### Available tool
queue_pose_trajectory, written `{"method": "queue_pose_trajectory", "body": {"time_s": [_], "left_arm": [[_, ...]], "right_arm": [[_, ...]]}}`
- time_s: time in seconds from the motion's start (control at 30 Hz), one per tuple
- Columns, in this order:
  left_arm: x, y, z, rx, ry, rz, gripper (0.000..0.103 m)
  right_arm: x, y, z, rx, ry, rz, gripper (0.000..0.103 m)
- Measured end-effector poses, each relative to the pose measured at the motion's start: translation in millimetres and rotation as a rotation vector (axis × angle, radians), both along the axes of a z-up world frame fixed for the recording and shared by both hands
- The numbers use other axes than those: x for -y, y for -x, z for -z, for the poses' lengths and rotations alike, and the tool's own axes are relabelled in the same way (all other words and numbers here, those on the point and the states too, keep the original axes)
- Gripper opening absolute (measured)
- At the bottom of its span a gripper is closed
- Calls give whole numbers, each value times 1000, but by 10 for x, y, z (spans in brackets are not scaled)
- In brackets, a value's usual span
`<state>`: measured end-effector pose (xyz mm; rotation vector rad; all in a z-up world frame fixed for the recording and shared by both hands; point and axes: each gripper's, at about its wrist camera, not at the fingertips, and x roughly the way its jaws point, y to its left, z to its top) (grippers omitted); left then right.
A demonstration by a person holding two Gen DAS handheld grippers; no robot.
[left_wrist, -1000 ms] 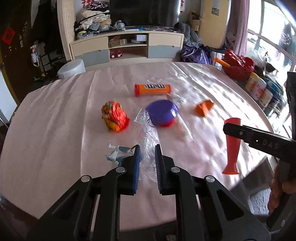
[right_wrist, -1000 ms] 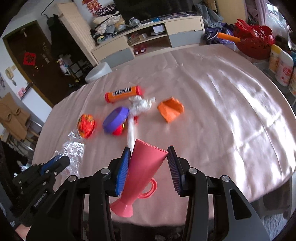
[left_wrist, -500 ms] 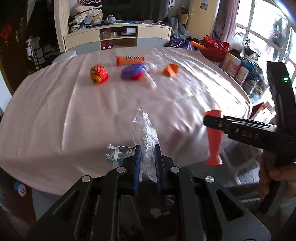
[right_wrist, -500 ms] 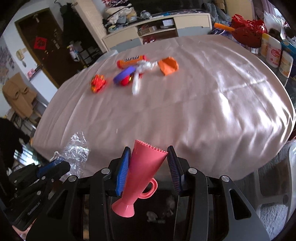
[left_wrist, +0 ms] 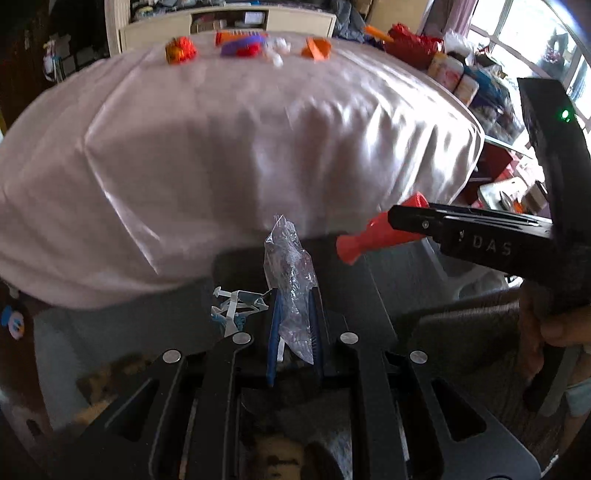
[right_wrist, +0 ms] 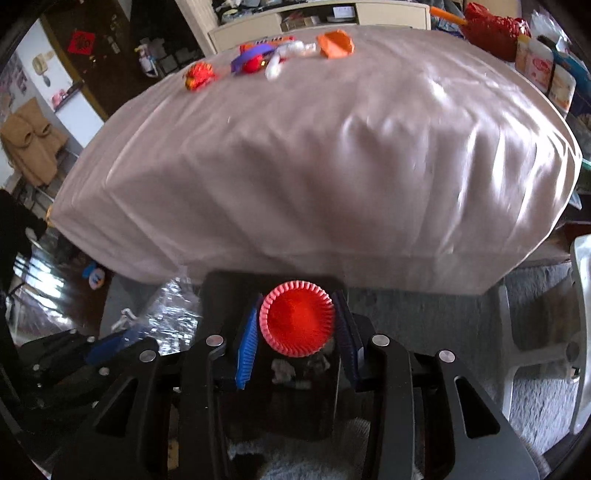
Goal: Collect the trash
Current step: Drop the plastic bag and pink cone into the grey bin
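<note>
Left tool (left_wrist: 294, 328): we see its blue pads clamped on a crumpled clear plastic wrapper (left_wrist: 290, 280), low in the centre of the left wrist view, off the near edge of the worktop (left_wrist: 229, 147).
Clear plastic wrapper: it stands up between the pads, its tip reaching the draped cloth edge in the picture; a small white and blue plastic scrap (left_wrist: 234, 306) sits just left of the pads, and we cannot tell how it is held.
Right tool (right_wrist: 297, 338): we see it closed on a red plastic goblet (right_wrist: 297, 323), whose fluted round mouth faces the camera at lower centre of the right wrist view.
Red plastic goblet from the other side: in the left wrist view it juts from the right tool at centre right, foot pointing lower left (left_wrist: 376, 236).
Below the tools: a dark bin-like opening (right_wrist: 299, 373) sits under the goblet; its contents are too dim for us to name.
Trash on the worktop: far off, in the upper part of both views, we find a red-orange crumpled wrapper (right_wrist: 199, 75), a purple lid (right_wrist: 251, 59), an orange tube (left_wrist: 236, 36), a white crumpled wrapper (right_wrist: 291, 51) and an orange paper piece (right_wrist: 336, 43), clustered close together.
Worktop: covered in a pale pink satin cloth.
</note>
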<state>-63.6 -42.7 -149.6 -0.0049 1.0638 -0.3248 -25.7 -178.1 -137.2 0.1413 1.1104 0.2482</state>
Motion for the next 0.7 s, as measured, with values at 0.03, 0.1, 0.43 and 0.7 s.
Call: {"method": "queue_pose_trajectory", "body": {"time_s": [0.03, 0.1, 0.43, 0.7], "left_arm": [[11, 21, 42, -8, -3, 5, 13], [51, 72, 138, -28, -22, 15, 13], [81, 101, 286, -71, -39, 20, 14], [90, 65, 292, -90, -30, 19, 34]], "right_arm": [[-18, 37, 25, -3, 1, -8, 39], [-56, 111, 58, -7, 5, -21, 39], [-74, 171, 136, -31, 15, -20, 39], [-100, 124, 183, -53, 40, -23, 59]]}}
